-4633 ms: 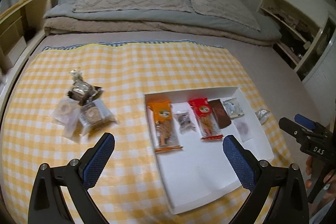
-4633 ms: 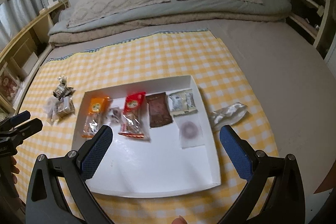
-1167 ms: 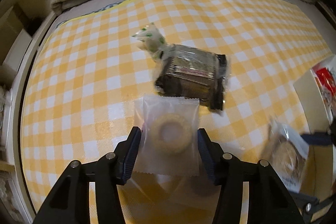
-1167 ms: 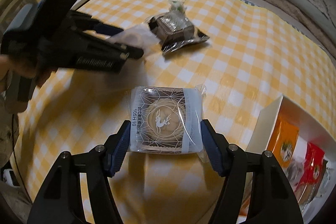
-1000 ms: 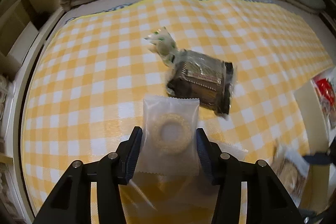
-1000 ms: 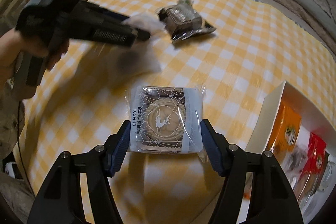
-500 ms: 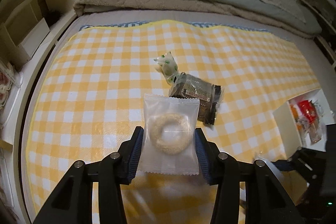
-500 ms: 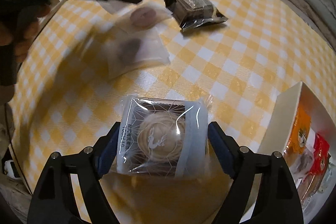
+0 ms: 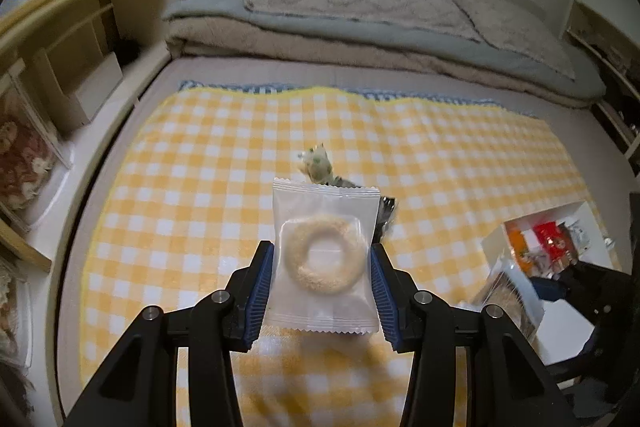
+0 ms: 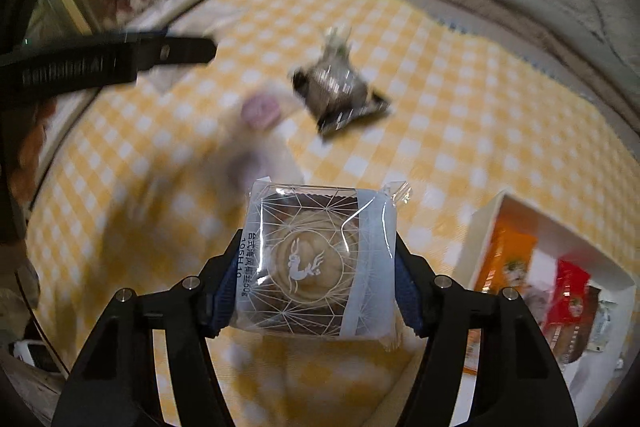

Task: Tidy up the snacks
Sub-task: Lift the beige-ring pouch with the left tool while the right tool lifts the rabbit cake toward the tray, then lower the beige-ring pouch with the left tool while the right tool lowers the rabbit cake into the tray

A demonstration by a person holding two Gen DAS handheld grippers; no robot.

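My left gripper (image 9: 322, 267) is shut on a clear packet with a ring-shaped biscuit (image 9: 324, 259), held above the yellow checked cloth (image 9: 200, 163). My right gripper (image 10: 316, 267) is shut on a pale blue wrapped pastry with a rabbit print (image 10: 316, 263), also lifted off the cloth. The white tray (image 10: 488, 227) holding several snack packets lies at the right in both views (image 9: 496, 239). A dark wrapped snack (image 10: 340, 95) and a small green-white candy (image 9: 318, 165) lie on the cloth. A blurred clear packet with a purple ring (image 10: 260, 111) lies beside them.
The cloth covers a bed with folded blankets and pillows (image 9: 360, 15) at the far end. Wooden shelves (image 9: 60, 39) run along the left side. The left gripper's arm (image 10: 100, 63) crosses the upper left of the right wrist view.
Both grippers have closed on their packets and lifted them off the cloth, rising and pulling back. The right gripper has moved toward the tray side.
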